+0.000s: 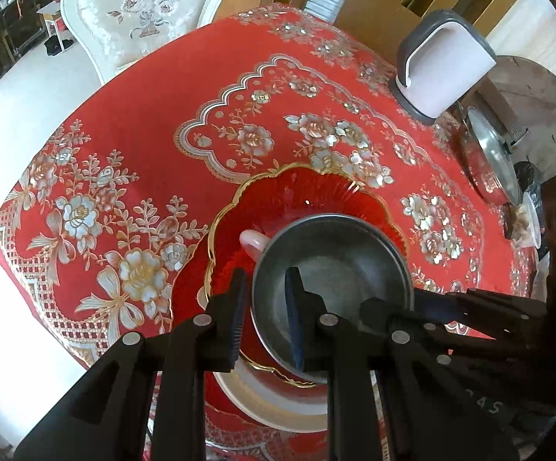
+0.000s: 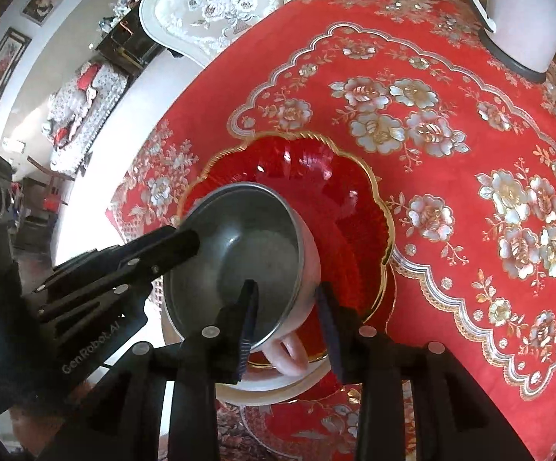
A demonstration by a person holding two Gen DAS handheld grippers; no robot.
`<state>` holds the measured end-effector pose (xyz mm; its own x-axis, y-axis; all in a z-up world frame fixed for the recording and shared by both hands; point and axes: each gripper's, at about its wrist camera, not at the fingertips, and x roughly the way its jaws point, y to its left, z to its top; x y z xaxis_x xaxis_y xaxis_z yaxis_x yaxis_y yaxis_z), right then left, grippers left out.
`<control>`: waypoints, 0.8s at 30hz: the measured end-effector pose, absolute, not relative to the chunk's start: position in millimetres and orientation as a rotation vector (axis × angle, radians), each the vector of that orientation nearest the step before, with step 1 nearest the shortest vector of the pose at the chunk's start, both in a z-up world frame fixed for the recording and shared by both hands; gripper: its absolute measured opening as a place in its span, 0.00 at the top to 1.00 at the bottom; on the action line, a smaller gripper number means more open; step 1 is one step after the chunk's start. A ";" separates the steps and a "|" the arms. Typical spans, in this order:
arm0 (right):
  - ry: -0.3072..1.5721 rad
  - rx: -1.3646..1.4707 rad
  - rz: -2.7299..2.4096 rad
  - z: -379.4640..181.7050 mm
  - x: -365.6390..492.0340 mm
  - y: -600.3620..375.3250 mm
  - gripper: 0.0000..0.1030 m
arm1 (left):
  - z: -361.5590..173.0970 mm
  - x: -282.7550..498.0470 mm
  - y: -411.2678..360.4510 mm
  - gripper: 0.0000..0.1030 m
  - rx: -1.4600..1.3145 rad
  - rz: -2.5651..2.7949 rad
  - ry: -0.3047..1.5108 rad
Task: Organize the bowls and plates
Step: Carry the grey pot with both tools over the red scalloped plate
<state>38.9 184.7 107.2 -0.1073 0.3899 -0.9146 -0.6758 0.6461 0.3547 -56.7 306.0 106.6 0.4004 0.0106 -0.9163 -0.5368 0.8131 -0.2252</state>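
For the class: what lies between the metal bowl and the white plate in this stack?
The red gold-rimmed plate lies between metal bowl and white plate, shown in the right wrist view.

the metal bowl (image 1: 332,269) hides the centre of the red plate (image 1: 301,196). lower centre, the white plate (image 1: 278,407) lies mostly under both. at the upper right edge, the grey-white container (image 2: 520,15) is cut off.

White floral chair (image 1: 143,11) beside red tablecloth (image 1: 132,123).
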 end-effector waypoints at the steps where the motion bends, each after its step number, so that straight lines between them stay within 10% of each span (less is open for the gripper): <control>1: 1.409 -0.253 0.918 108.8 40.0 184.1 0.67 | 107.5 -56.3 306.0 0.84 -0.541 0.369 1.112; 24: 1.407 -0.239 0.925 112.8 46.8 185.3 0.66 | 109.9 -55.2 315.6 0.84 -0.553 0.393 1.095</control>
